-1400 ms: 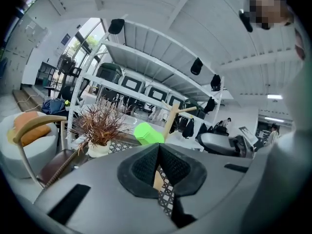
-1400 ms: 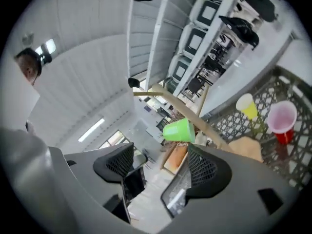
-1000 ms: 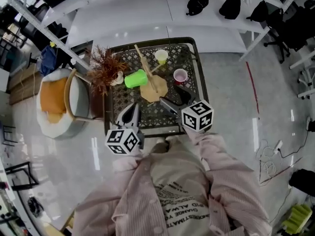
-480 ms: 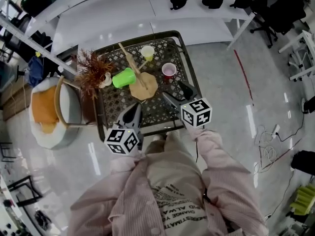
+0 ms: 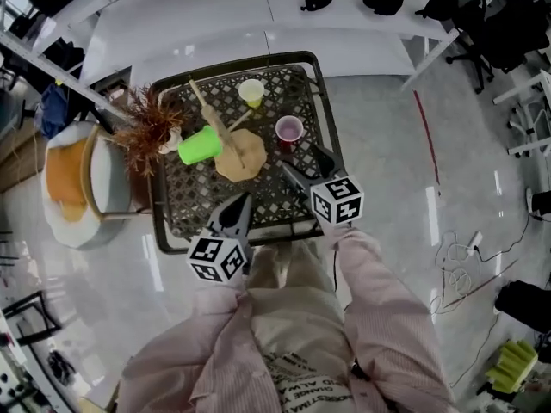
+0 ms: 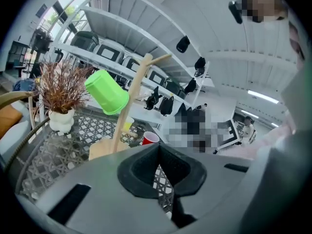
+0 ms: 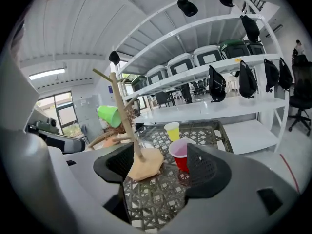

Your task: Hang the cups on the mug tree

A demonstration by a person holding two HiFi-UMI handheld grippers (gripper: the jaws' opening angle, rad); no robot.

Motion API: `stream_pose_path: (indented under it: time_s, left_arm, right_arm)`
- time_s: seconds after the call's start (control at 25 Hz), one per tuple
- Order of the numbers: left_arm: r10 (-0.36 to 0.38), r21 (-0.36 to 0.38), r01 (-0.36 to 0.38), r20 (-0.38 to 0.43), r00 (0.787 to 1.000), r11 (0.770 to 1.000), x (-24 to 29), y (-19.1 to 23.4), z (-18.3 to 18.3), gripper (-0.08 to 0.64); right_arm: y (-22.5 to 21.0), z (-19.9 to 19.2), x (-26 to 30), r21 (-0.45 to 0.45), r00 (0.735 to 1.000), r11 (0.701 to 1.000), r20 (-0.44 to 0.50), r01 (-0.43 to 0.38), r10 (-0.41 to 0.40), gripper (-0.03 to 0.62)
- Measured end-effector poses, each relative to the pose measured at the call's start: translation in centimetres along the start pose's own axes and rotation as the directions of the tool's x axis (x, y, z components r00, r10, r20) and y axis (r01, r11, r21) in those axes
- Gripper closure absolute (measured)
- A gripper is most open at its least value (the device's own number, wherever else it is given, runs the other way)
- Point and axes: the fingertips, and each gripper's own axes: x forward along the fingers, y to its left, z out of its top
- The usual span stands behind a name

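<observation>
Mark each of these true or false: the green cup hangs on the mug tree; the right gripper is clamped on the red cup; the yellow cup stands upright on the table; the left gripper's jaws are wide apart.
1. The green cup hangs on the mug tree. True.
2. The right gripper is clamped on the red cup. False: its jaws are apart and hold nothing. The red cup stands on the table, beyond them.
3. The yellow cup stands upright on the table. True.
4. The left gripper's jaws are wide apart. False: they are together, with nothing between them.
</observation>
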Motion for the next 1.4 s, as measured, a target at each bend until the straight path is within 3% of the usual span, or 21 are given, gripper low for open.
stream_pose_path:
  time_s: [0.36, 0.84, 1.4]
  left_arm:
    - [0.089, -0.088, -0.087, 0.015, 0.996, 0.992, 4.7, 0.6, -2.0, 0.561]
    - [0.193, -0.157, -0.19, 0.008, 0.981, 0.969, 7.3, 2.0, -4.9, 0.561]
    - [0.253, -0.193, -0.244, 0.024, 0.967, 0.95, 8.3, 1.7, -5.6, 0.561]
  right_arm:
    - [-3.6, -3.3, 5.9, -0.074, 0.992, 0.995, -0.112, -0.07, 0.062, 0.259]
    - [-5.9, -5.0, 10.7, -0.126, 0.987, 0.987, -0.134, -0.104, 0.087, 0.259]
    - [-6.2, -4.8, 12.4, -0.124, 0.976, 0.979, -0.168, -0.162, 0.141, 0.276]
